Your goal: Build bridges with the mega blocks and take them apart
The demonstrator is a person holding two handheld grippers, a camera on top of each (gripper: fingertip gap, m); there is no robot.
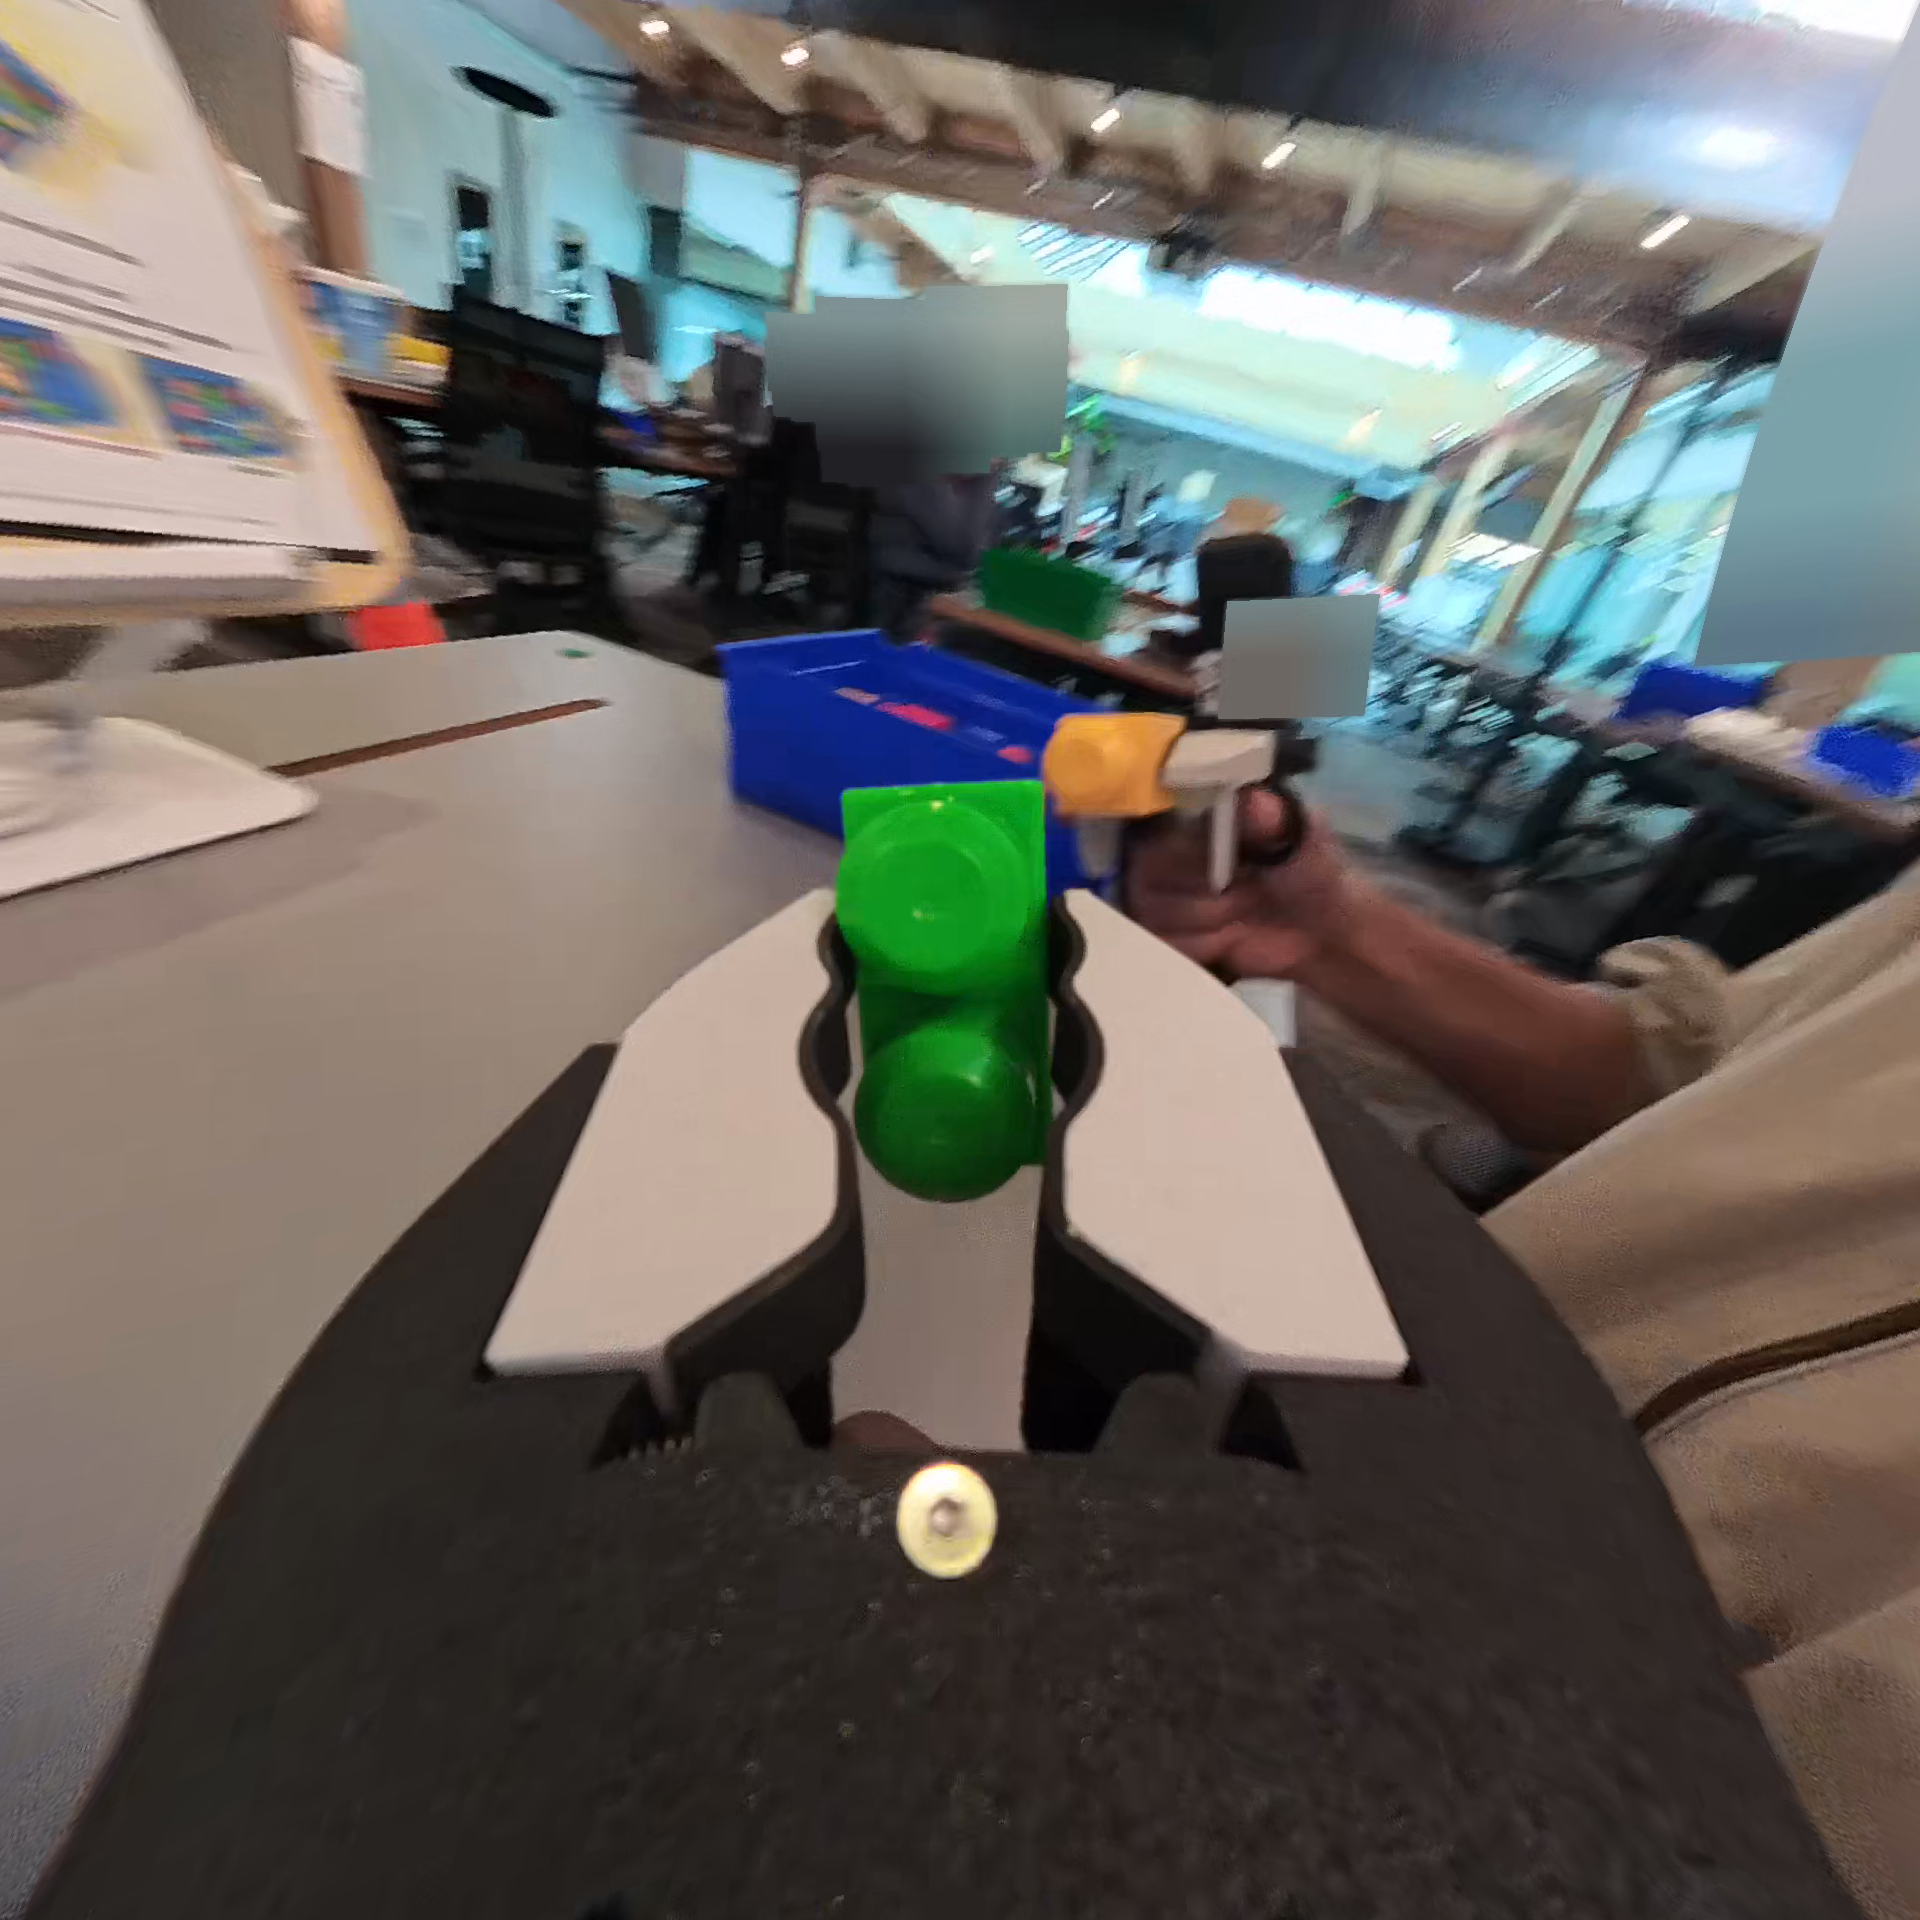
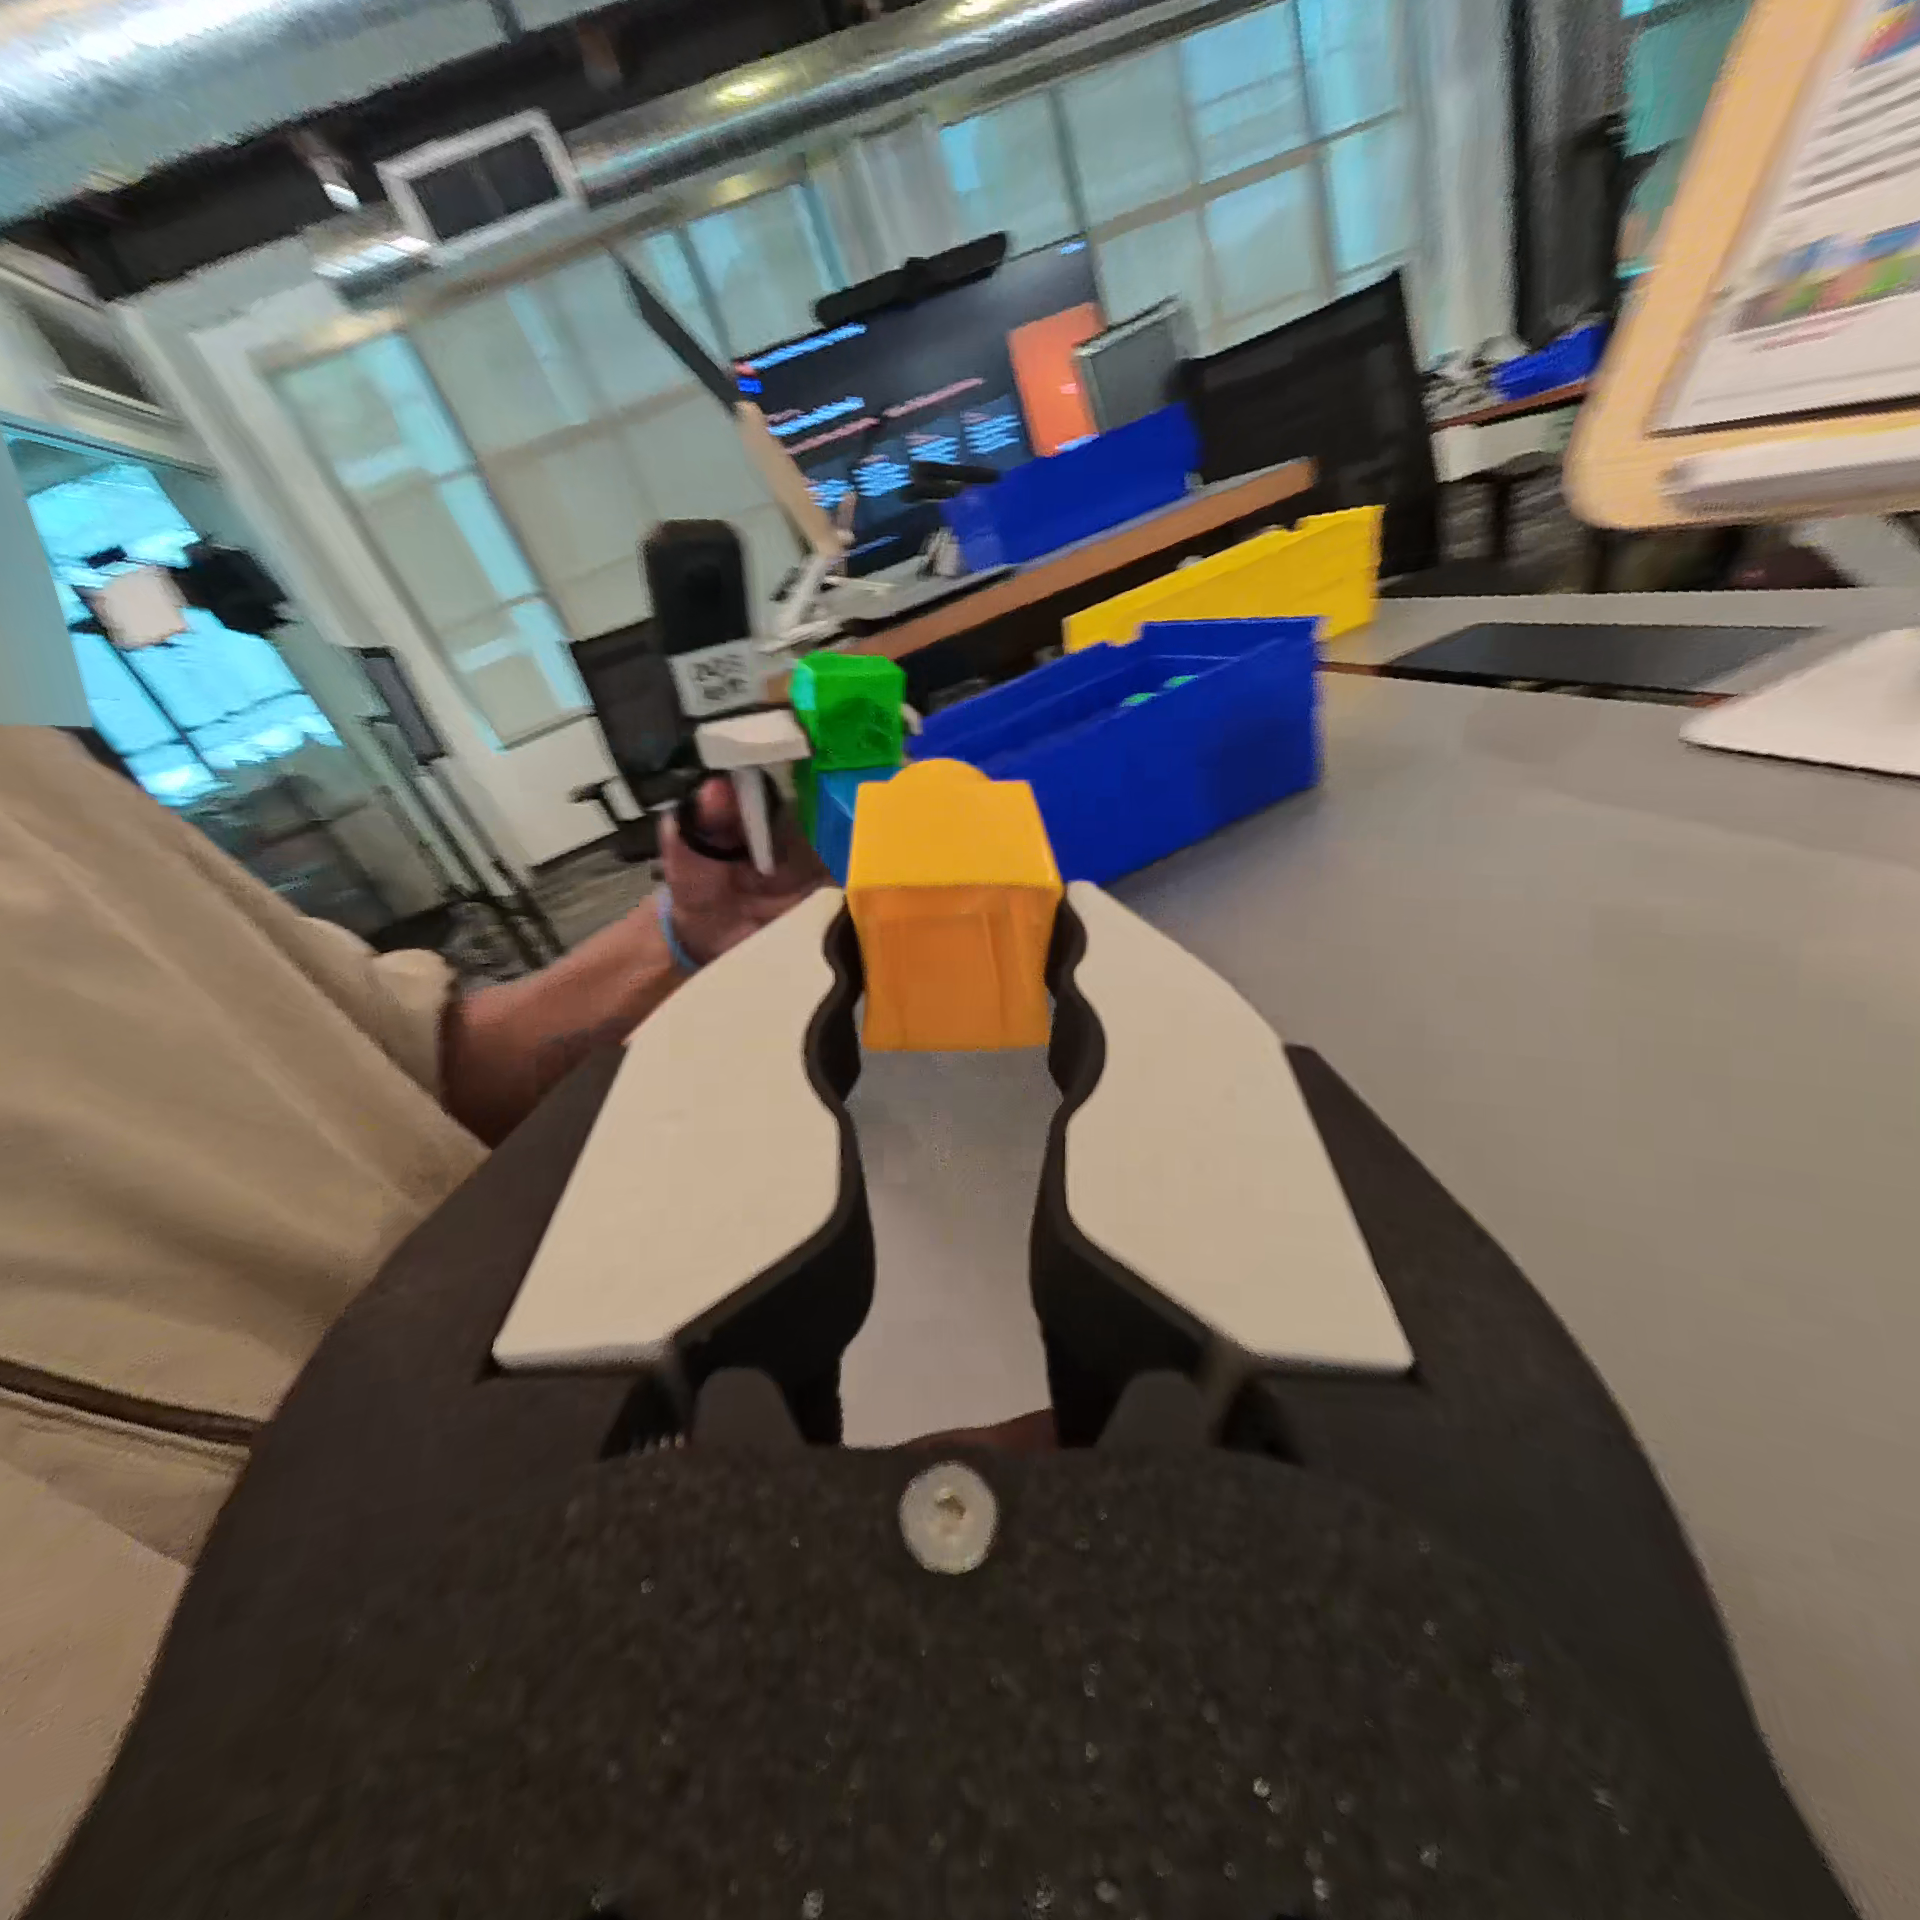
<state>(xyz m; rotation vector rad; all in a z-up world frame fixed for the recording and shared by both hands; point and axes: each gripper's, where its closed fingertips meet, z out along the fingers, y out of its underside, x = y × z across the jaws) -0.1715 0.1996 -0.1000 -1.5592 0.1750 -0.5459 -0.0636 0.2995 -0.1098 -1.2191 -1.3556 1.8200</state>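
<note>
My left claw (image 1: 940,966) is clamped on a green block (image 1: 940,987), its two studs facing up toward my camera, the block pinched across its narrow sides by the black pads. My right claw (image 2: 951,956) is clamped on a single-stud orange block (image 2: 951,914), gripped low with the stud pointing away from me. Both are held in the air above the grey table (image 1: 468,852). From the left wrist view the orange block (image 1: 1107,764) sits at about one o'clock of the green one, near it but apart. From the right wrist view the green block (image 2: 847,712) shows at eleven o'clock, and a light blue piece (image 2: 840,821) sits just under it; whether it is pressed onto the green I cannot tell through the blur.

The blue bin (image 2: 1132,748) lies on the table at one o'clock of my right claw, with a few blocks inside, and a yellow bin (image 2: 1247,582) stands behind it.

I judge this to be either joining the two pieces or just having split them; the pictures do not settle which. To mate them well I would turn the orange block's hollow underside squarely over one green stud, keep both grips firm so neither block twists, and press straight along the stud's axis rather than at a slant, since a tilted push could pop a block from the pads
</note>
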